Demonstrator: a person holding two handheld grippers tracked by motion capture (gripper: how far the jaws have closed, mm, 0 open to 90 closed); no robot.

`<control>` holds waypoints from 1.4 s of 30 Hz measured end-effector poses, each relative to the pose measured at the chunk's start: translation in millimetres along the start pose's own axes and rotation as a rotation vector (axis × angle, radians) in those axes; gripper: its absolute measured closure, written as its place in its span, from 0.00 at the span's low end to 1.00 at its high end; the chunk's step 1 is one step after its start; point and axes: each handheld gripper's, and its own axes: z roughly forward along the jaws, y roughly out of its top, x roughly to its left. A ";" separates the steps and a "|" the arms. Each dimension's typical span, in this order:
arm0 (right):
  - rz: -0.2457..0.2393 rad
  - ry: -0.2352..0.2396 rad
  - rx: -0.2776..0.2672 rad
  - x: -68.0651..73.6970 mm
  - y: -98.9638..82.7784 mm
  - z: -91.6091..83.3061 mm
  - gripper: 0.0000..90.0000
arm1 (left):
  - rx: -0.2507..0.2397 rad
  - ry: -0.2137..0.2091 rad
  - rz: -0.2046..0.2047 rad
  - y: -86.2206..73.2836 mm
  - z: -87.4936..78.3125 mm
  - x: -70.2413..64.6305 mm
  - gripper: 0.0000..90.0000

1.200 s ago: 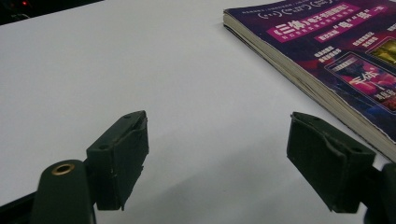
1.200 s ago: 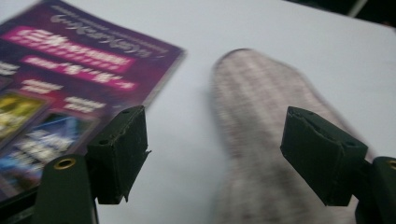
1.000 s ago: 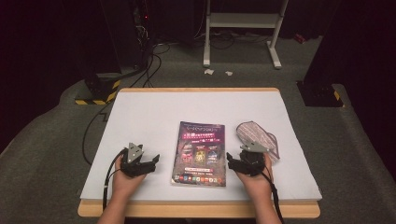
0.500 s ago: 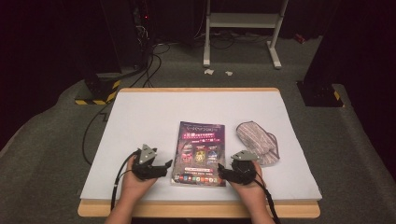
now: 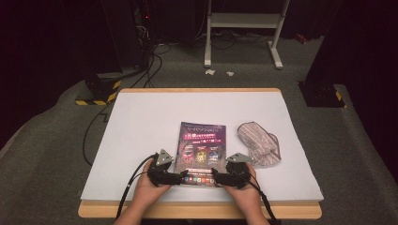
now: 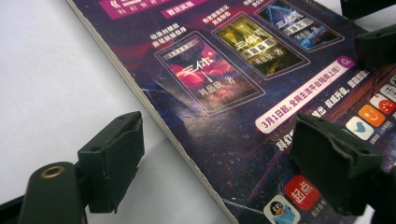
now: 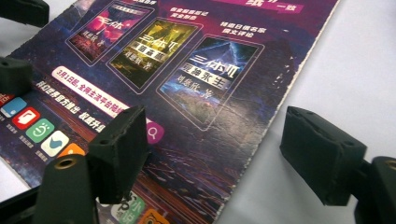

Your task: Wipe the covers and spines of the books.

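Book: I see the book flat on the white table, cover up, near the front edge and about midway across; its purple cover carries three small pictured covers and a row of app icons along the near end
Left gripper: my left gripper sits at the book's near left corner, pointing inward; in the left gripper view its jaws stand wide apart and straddle the book's long edge, one jaw over bare table, the other over the cover; whether either pad touches I cannot tell, and they clamp nothing
Right gripper: my right gripper mirrors it at the near right corner; in the right gripper view the jaws are spread wide, having just been opening, one over the cover and one over the table, with the book's edge between them and not squeezed
Cloth: a striped cloth lies crumpled just right of the book, apart from it
Hands: both hands hold the grippers low at the table's front edge
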 end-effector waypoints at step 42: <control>0.210 0.118 -0.156 2.6 8.1 -21.1 0.34 | 0.001 0.004 -0.040 -1.7 0.3 -3.9 0.29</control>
